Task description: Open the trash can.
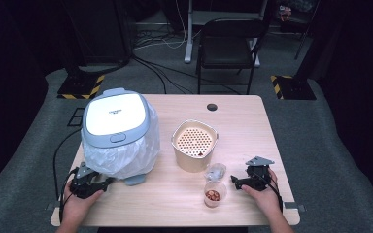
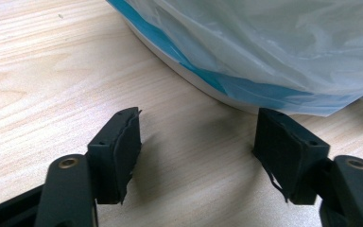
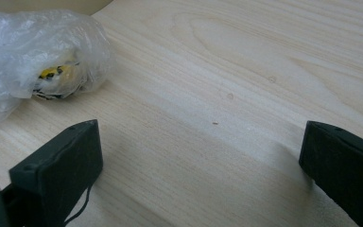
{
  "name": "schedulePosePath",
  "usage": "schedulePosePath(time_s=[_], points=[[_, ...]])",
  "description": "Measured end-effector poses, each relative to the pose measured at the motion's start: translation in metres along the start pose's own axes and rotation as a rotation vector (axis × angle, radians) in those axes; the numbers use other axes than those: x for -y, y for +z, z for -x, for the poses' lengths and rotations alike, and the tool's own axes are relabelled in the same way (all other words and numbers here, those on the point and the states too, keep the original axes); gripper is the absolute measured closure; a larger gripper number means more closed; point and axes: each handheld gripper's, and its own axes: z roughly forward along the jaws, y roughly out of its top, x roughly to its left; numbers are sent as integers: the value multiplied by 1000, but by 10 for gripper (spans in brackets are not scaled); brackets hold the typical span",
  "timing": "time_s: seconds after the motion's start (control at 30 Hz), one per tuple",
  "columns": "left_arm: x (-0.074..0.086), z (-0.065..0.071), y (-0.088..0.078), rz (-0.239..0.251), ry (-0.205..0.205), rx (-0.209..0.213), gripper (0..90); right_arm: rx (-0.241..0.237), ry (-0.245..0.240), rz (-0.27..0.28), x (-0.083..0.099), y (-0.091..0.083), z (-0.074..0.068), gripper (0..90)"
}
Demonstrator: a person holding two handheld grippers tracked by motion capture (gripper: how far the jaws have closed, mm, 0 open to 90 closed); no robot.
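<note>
Both grippers rest at the near edge of the table (image 1: 252,111) with their jaws wide apart and nothing between them, so the work looks barely begun. The left gripper (image 1: 108,182) lies at the near left, its jaws pointing at the foot of the bin (image 1: 119,133), a lidded white bin with a clear liner bunched round its sides; in the left gripper view its pads (image 2: 290,151) stand just short of the liner (image 2: 264,47), not touching. The right gripper (image 1: 234,181) sits at the near right, aimed at a crumpled wrapper (image 3: 38,56) and, just nearer, a cup (image 1: 214,194) of reddish scraps. A perforated basket (image 1: 194,145) stands mid-table with a scrap in it. Judging by this, the lid is still down and the waste unmoved: opening the bin and tipping things in all remain.
</note>
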Motion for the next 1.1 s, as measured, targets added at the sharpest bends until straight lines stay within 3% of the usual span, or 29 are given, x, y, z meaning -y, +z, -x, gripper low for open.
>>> schedulePosePath(time_s=[0.17,0.27,0.43,0.53,0.6,0.67,0.87,1.1], points=[[-2,1,-3,-21,15,19,427,0,0,0,0,0,0,0],[-4,3,-5,-27,4,8,453,0,1,0,0,0,0,0],[-8,3,-19,13,-36,4,538,0,-6,4,0,1,1,0],[-10,1,-27,13,-60,18,576,0,-5,3,0,0,1,0],[-12,-1,-32,15,-44,14,613,-2,-5,6,0,1,1,0],[-14,0,-36,32,-57,21,652,-2,-5,6,0,1,1,0],[-17,7,-44,-34,-5,43,726,-2,-5,5,0,1,1,0],[-19,14,-47,-31,-20,58,732,0,0,0,0,0,0,0]])
